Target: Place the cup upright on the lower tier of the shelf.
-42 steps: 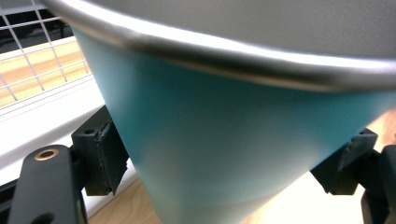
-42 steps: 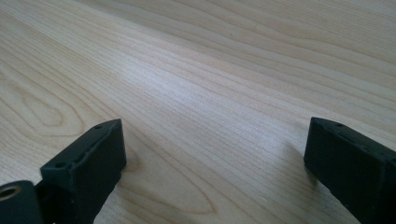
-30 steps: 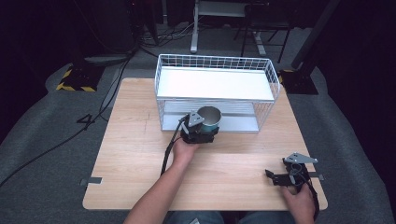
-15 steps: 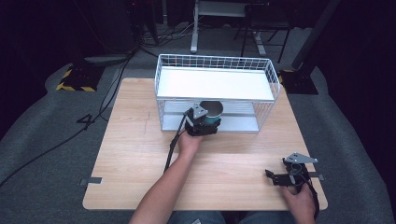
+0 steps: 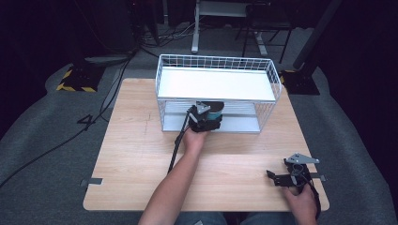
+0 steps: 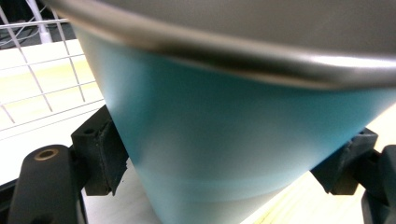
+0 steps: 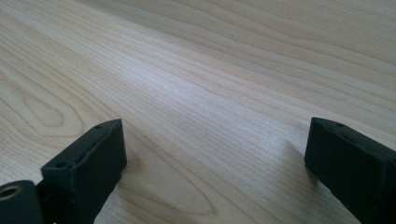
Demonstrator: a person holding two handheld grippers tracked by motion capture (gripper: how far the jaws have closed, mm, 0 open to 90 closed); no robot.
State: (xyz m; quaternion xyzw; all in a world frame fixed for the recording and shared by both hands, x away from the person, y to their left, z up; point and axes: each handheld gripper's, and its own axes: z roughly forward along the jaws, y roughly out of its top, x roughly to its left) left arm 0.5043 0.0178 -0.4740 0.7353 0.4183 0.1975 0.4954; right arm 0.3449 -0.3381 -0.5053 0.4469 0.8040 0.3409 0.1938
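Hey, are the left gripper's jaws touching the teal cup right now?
Touching. In the left gripper view, both black jaws press against the sides of the teal cup, with no gap showing on either side of the left gripper.

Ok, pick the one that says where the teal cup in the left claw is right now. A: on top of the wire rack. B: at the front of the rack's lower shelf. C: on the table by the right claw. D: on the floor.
B: the left claw is shut on the teal cup at the open front of the wire rack, under its white top shelf.
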